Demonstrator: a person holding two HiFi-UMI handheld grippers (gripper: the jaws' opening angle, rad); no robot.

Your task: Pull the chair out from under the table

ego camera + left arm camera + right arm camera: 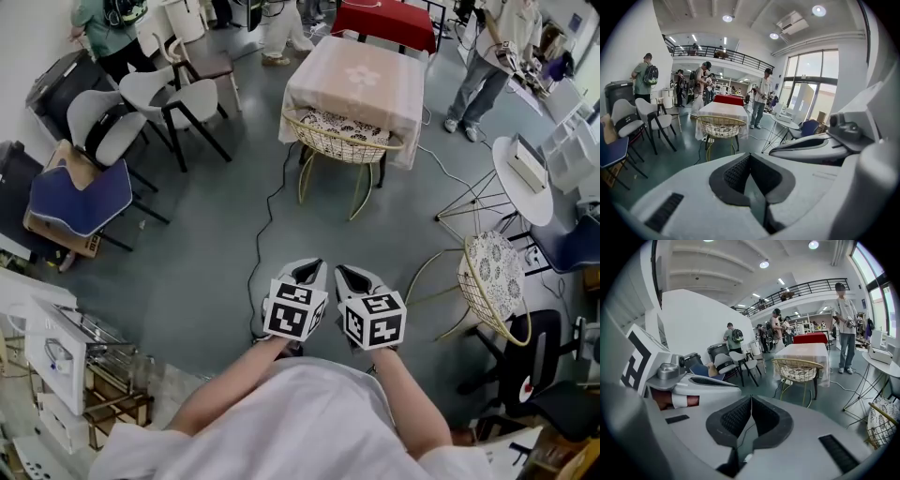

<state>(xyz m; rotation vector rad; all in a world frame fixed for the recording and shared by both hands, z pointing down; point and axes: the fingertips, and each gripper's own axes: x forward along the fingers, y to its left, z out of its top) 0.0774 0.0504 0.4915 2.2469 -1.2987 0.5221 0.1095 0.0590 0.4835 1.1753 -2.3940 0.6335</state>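
A gold wire chair (339, 141) with a patterned cushion stands tucked against the near side of a square table (356, 80) covered by a pale pink cloth. The chair (720, 127) and table (723, 112) show ahead in the left gripper view, and the same chair (798, 371) and table (805, 352) appear in the right gripper view. My left gripper (312, 269) and right gripper (345, 273) are held side by side over the grey floor, well short of the chair. Both are shut with nothing between the jaws.
A black cable (265, 225) runs across the floor from the table toward me. White and black chairs (159, 103) cluster at the left, a second wire chair (494, 281) and a round white table (521, 169) at the right. People stand around the far edges.
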